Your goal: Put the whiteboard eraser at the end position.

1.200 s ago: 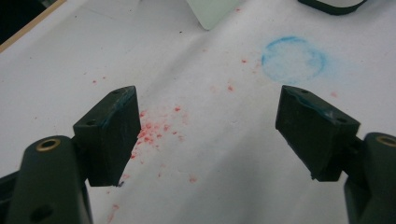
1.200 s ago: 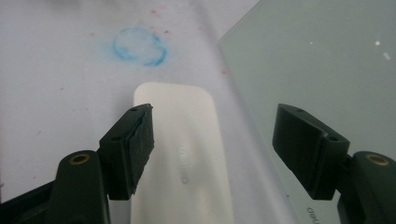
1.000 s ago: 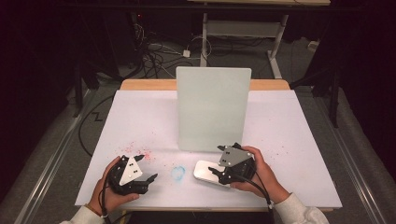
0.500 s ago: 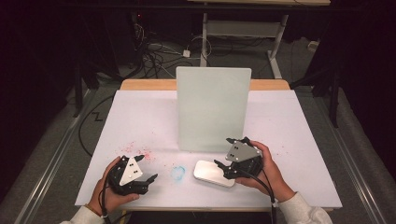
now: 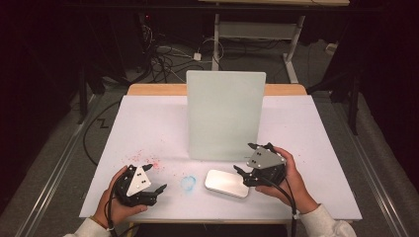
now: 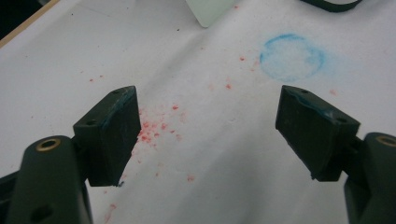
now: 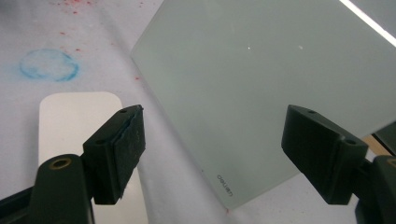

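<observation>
A flat white rounded slab lies on the white table near the front edge; in the right gripper view the slab sits to the left of the jaws. My right gripper hovers open just right of it, empty, and faces the upright pale green board. That board is close ahead of my right gripper. My left gripper rests open at the front left with nothing between its fingers. In the left gripper view the left gripper hangs over red specks.
A blue ring stain marks the table between the grippers, left of the slab. Red specks scatter by the left hand. The table's front edge runs just below both hands. Cables and a desk frame stand on the floor behind.
My right gripper has drawn back to the right, off the slab's right end, and the whole slab now shows. The left gripper has stayed put.
</observation>
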`<control>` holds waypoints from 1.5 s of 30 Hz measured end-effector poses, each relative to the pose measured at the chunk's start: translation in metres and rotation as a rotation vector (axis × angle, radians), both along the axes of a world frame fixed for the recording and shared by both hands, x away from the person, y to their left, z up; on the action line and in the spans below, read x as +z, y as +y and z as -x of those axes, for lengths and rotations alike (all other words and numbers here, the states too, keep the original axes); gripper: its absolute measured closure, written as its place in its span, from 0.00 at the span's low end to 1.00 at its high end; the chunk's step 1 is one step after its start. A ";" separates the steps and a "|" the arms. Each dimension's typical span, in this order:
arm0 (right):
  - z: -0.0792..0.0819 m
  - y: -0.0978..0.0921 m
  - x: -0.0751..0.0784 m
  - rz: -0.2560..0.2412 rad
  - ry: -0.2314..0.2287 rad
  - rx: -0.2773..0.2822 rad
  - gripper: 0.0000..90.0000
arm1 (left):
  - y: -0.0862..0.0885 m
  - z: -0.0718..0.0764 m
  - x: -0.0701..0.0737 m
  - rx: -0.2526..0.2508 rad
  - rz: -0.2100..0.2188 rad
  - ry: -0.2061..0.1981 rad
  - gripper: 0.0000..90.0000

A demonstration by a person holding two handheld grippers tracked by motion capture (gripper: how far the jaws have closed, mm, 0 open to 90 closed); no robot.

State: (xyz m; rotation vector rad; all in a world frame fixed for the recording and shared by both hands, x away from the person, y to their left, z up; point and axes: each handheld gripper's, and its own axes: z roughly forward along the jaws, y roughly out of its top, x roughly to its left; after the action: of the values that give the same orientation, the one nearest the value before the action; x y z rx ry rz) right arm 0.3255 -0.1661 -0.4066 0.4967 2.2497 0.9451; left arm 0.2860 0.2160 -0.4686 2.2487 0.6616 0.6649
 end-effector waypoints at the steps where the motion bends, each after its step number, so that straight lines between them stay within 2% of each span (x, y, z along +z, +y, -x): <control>1: 0.000 -0.002 0.000 -0.002 0.000 -0.004 0.25 | 0.000 0.000 0.000 0.000 -0.001 0.001 0.24; 16: 0.000 -0.027 0.001 0.003 -0.022 -0.071 0.25 | -0.001 0.000 -0.001 0.000 -0.004 0.004 0.24; 28: 0.003 -0.046 -0.001 -0.021 -0.029 -0.114 0.24 | -0.001 0.000 -0.001 0.002 -0.005 0.004 0.24; 38: 0.007 -0.059 -0.012 -0.060 -0.035 -0.150 0.23 | -0.001 0.000 -0.001 0.002 -0.006 0.004 0.24; 45: 0.009 -0.070 -0.021 -0.070 -0.038 -0.167 0.21 | -0.002 -0.001 -0.001 0.002 -0.006 0.006 0.24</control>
State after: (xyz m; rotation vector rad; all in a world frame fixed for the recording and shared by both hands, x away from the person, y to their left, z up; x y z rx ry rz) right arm 0.3164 -0.2358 -0.4276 0.6812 2.1105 0.9417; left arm 0.2868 0.2144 -0.4698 2.2563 0.6661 0.6622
